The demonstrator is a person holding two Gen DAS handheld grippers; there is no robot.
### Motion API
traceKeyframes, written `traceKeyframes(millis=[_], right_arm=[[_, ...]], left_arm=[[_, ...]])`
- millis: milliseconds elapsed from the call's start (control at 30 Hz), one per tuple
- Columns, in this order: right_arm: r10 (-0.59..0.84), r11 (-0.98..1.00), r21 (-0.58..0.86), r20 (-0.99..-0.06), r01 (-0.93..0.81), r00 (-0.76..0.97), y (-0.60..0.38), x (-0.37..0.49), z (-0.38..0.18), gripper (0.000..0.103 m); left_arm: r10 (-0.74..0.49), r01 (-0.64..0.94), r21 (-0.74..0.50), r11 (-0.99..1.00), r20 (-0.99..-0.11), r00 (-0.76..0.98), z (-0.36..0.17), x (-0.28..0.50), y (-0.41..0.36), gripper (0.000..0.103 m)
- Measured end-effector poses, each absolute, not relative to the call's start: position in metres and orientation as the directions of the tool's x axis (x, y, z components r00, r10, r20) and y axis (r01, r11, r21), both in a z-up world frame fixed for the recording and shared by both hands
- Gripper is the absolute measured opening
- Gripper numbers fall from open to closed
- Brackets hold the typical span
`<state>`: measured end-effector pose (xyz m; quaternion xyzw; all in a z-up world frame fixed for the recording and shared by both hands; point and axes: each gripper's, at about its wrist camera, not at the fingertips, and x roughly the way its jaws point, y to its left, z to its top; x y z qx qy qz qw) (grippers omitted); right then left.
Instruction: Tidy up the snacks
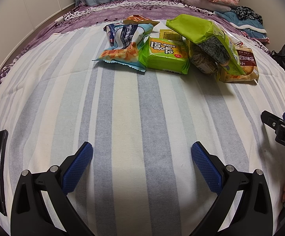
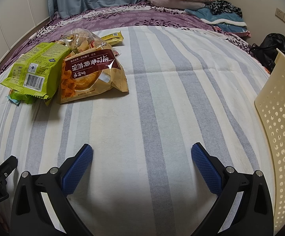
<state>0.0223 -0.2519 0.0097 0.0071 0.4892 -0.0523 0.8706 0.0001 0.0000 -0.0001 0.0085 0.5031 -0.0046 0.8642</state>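
Two grippers: both empty, each with its blue pads spread wide apart over bare striped sheet
Left gripper (image 1: 142, 166): lower middle of its own view, jaws apart, nothing between them, well short of the snacks
Right gripper (image 2: 142, 167): lower middle of its own view, jaws likewise apart and holding nothing; its black body also shows at the right edge of the left view
Striped sheet (image 1: 122, 102): flat and soft under both tools, laid over a purple bedspread (image 1: 134, 11)
Snack pile: upper middle of the left view, upper left of the right view; packets overlap and lean on one another
Nearest packets: light-blue bag (image 1: 122, 45) at the left of the pile, green Moka pack (image 1: 165, 56) beside it, tall lime-green bag (image 1: 205, 39) tilted over a brown cookie bag (image 2: 91, 74)
Basket (image 2: 280, 129): cream, perforated, at the right edge of the right view; likely where the snacks go
Step in hand, as I judge it: reaching for a first packet
Doing it well: take an outer packet rather than the propped lime one, and pinch a sealed edge, since crinkly film slips and the contents crush
Left view only: the blue bag and Moka pack face-on
Right view only: the basket wall up close, the lime bag's barcode side, a small yellow sachet (image 2: 112, 37) behind the pile
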Motion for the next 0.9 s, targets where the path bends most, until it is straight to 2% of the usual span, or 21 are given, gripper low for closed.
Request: traceKeyframes(millis=[600,900], right_arm=[[-0.088,0.994,-0.04,-0.856,0.103,0.51,-0.25,0.021,0.012,0.098],[0.001,0.997,0.041,-0.831,0.06,0.556,-0.246,0.011,0.031,0.098]], left_arm=[[0.002,0.016,0.011,1.0,-0.877,0.481,0.001,0.0,0.0,0.101],[0.045,0.012,0.06,0.998,-0.86,0.508,0.026,0.002,-0.004,0.101]])
